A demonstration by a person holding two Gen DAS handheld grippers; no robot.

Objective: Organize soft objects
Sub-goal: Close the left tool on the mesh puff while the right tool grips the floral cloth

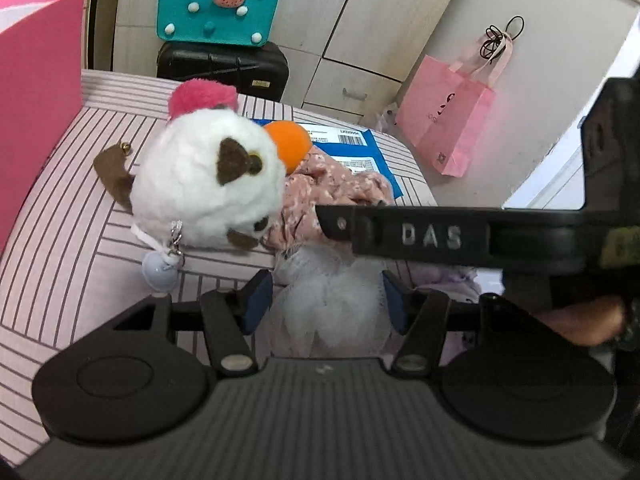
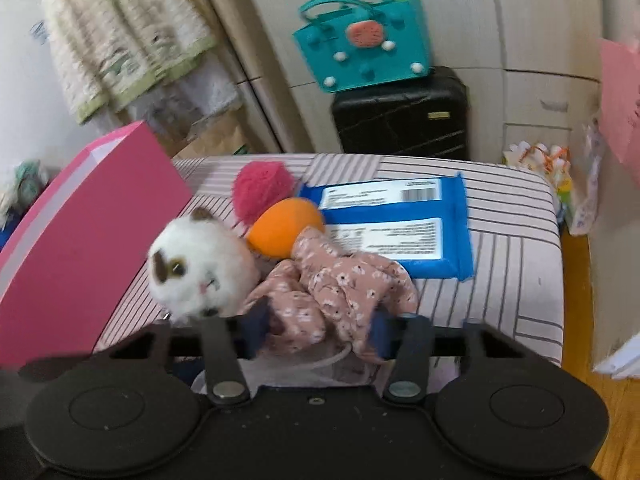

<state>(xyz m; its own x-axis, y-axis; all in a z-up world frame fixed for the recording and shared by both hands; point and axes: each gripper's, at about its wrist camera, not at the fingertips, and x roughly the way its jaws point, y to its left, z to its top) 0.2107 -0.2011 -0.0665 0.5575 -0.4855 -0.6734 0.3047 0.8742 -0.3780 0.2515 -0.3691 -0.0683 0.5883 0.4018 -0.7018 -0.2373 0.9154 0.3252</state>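
A white plush cat lies on the striped cushion, with a pink pom-pom, an orange ball and a pink floral cloth beside it. My left gripper is open around a white gauzy piece. The right gripper's arm crosses just above it. In the right wrist view my right gripper has its jaws around the floral cloth, beside the cat. The grip itself is unclear.
A pink box stands at the cushion's left edge. A blue packet lies at the back of the cushion. Behind are a black suitcase with a teal bag on it, and a pink paper bag.
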